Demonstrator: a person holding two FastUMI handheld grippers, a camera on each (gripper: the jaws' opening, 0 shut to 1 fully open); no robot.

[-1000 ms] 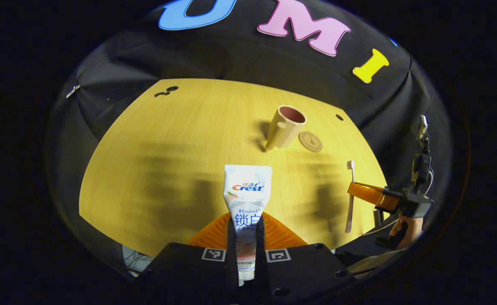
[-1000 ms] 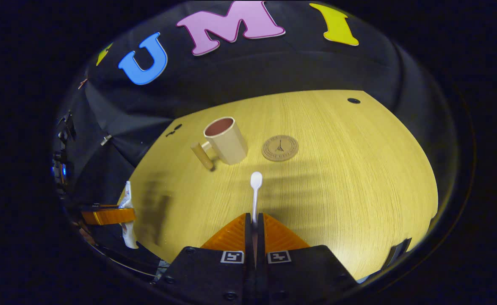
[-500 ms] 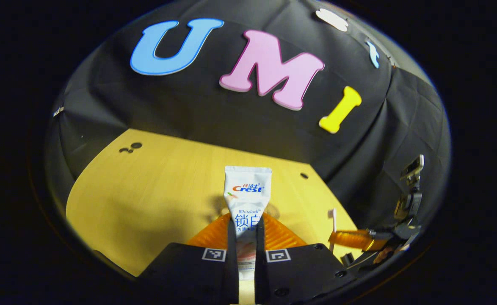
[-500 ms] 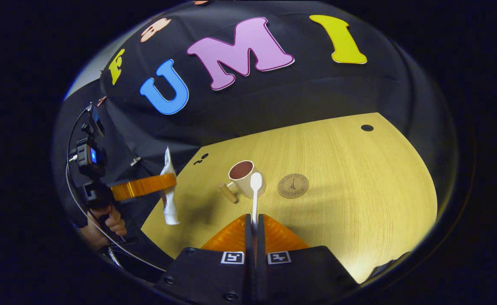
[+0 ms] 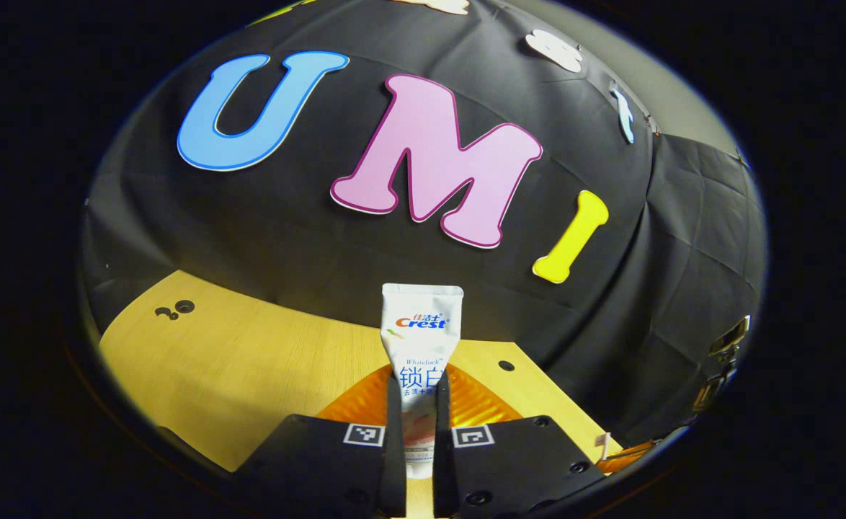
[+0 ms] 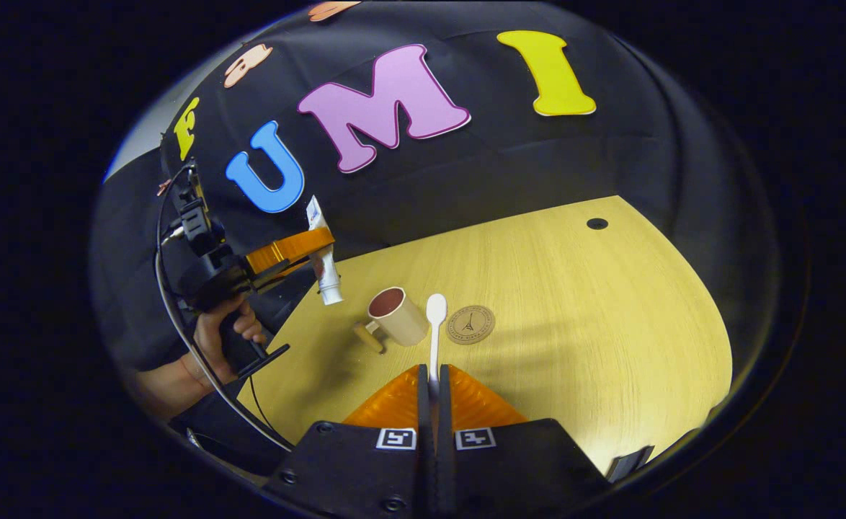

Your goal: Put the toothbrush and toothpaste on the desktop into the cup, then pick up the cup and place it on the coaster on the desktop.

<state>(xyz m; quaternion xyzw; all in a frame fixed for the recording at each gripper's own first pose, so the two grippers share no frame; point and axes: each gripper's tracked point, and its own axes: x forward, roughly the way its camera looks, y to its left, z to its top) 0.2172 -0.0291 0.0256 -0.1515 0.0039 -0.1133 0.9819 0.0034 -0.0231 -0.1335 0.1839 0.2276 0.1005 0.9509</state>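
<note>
My left gripper (image 5: 418,393) is shut on a white toothpaste tube (image 5: 421,339), whose flat end sticks up ahead of the fingers. In the right gripper view that same gripper (image 6: 320,249) hangs in the air left of the cup, the tube (image 6: 326,270) pointing cap down. My right gripper (image 6: 434,378) is shut on a white toothbrush (image 6: 435,328), head forward. A beige cup (image 6: 398,317) with a wooden handle stands upright on the yellow desktop (image 6: 574,310). A round brown coaster (image 6: 470,324) lies just right of the cup.
A hand (image 6: 225,335) holds the left gripper's grip, with a black cable looping below it. Small dark holes (image 6: 597,223) mark the desktop's far right, and others (image 5: 174,310) its far left. The black cloth wall rises behind the desk.
Both grippers have risen and tilted up. The left one has carried the toothpaste up and toward the cup. The cup has dropped out of the left gripper view.
</note>
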